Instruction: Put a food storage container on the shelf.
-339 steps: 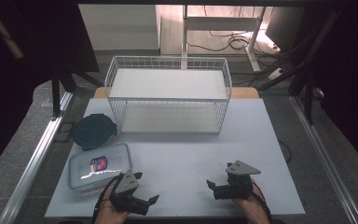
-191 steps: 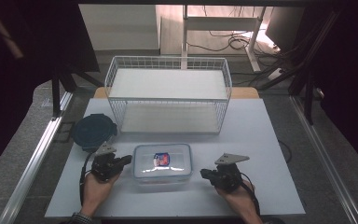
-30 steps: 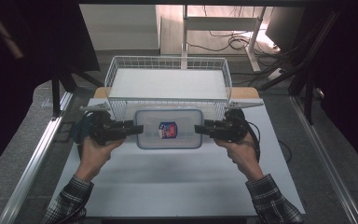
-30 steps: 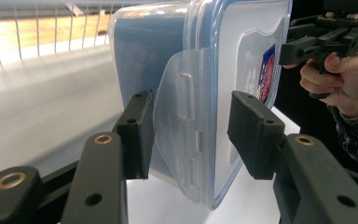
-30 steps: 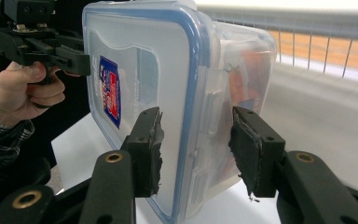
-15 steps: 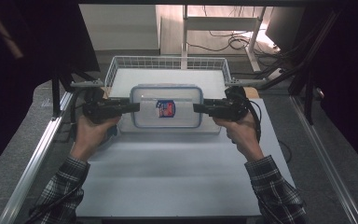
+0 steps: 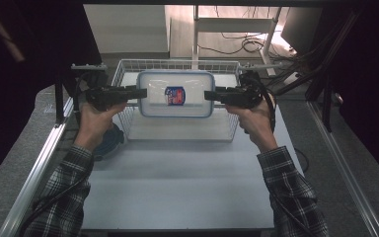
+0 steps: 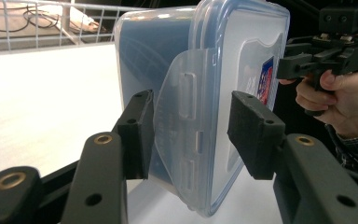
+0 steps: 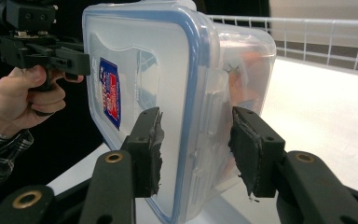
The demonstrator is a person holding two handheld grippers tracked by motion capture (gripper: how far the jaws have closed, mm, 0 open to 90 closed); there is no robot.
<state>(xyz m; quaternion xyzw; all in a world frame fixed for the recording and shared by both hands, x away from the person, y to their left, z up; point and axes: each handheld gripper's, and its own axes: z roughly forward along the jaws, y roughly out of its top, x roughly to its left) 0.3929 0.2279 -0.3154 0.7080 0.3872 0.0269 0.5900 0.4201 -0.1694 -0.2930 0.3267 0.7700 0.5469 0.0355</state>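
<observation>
One lidded container (image 7: 175, 94) above one wire basket (image 7: 123, 79) — two grippers' fingers — left (image 7: 137, 92), right (image 7: 211, 94) — clamping its ends.

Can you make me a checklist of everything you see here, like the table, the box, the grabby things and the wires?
Surface: white table, bare in front.
Job's things: clear plastic box with blue-edged lid and a sticker, held level above the white wire basket.
Clutter: dark round thing by the basket's left corner, partly hidden.
Grippers: left gripper and right gripper each hold one short end of the box; jaws straddle the lid edge and its side flap.
Cables: a black cable trails from the right gripper; more wires on the floor behind.
Surroundings: metal rails at both table sides, dark frame, a white stand behind.
</observation>
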